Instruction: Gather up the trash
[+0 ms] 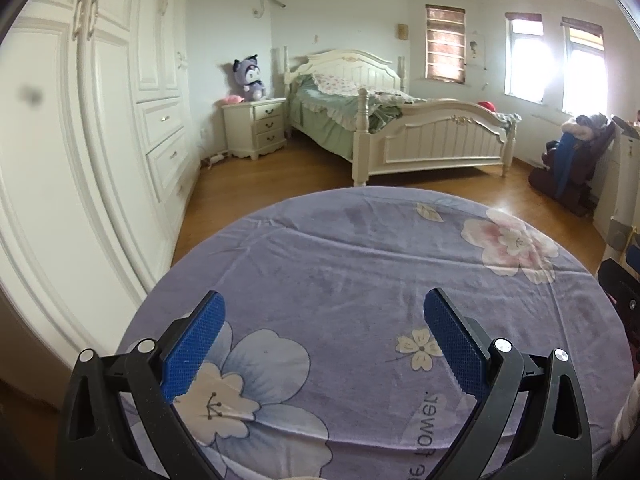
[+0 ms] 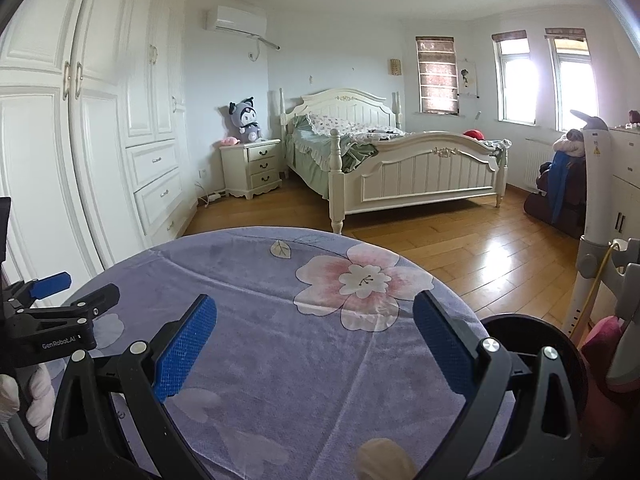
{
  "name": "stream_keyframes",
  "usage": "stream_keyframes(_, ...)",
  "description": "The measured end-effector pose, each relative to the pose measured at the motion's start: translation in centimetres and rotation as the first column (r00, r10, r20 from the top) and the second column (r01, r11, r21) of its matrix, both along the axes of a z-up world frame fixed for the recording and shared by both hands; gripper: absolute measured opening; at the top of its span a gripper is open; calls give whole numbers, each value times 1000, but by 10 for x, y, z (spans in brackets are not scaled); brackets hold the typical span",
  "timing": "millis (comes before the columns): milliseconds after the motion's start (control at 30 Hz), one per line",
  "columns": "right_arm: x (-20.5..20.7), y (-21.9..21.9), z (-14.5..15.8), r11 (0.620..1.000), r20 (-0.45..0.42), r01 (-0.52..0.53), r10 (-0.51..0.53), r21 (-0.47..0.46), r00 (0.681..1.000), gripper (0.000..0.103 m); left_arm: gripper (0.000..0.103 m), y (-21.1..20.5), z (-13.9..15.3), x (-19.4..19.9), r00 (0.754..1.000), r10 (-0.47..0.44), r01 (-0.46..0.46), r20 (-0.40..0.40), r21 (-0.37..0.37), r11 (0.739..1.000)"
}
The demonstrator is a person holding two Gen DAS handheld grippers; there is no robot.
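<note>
Left wrist: round, soft floral tablecloth [image 1: 360, 264].

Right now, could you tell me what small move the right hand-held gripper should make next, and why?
Probably draw the open right hand-held gripper back toward the beige lump, possibly trash, at the near edge; the cloth ahead looks bare.
</note>
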State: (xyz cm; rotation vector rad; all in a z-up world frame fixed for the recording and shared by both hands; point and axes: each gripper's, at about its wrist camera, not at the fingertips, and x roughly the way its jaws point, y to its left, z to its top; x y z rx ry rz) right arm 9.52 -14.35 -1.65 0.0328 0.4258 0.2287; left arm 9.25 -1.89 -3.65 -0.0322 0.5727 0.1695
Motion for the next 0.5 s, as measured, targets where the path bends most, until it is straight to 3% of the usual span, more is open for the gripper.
stream_keyframes(500,1,-4,-1,1000,-12,9,-9,0,1000,98,98,-4,1,-2,1000,-13,13,13,10,1000)
